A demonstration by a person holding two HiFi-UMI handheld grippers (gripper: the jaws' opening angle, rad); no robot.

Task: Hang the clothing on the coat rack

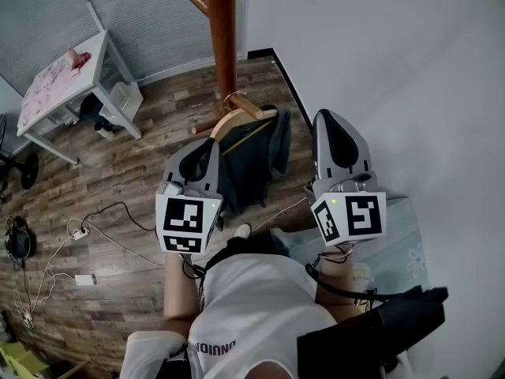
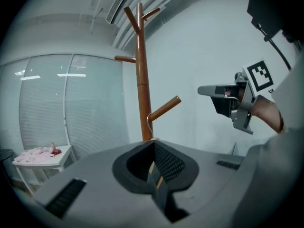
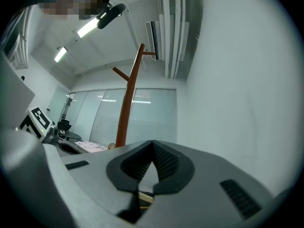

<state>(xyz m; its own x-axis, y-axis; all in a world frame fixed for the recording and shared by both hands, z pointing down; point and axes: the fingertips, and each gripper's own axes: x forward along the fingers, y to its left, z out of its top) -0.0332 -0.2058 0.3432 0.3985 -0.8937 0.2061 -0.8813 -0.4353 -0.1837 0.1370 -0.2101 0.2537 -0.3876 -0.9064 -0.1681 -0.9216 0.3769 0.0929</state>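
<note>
The wooden coat rack [image 1: 221, 30] stands ahead by the wall. A wooden hanger [image 1: 237, 121] carrying dark clothing [image 1: 264, 160] has its wire hook [image 2: 148, 119] over a low peg [image 2: 165, 107]. My left gripper [image 1: 207, 147] is at the hanger's left arm, shut on it; in the left gripper view a sliver of the wood shows between the pads. My right gripper [image 1: 338, 125] hovers to the right of the clothing, apart from it, with its tips together and nothing seen in them. The right gripper view shows the rack's pole [image 3: 127, 113].
A white table [image 1: 88, 63] with pink cloth [image 1: 47, 81] stands at the back left, a white box [image 1: 122, 101] under it. Cables and a power strip [image 1: 79, 232] lie on the wood floor. A white wall [image 1: 394, 61] is close on the right.
</note>
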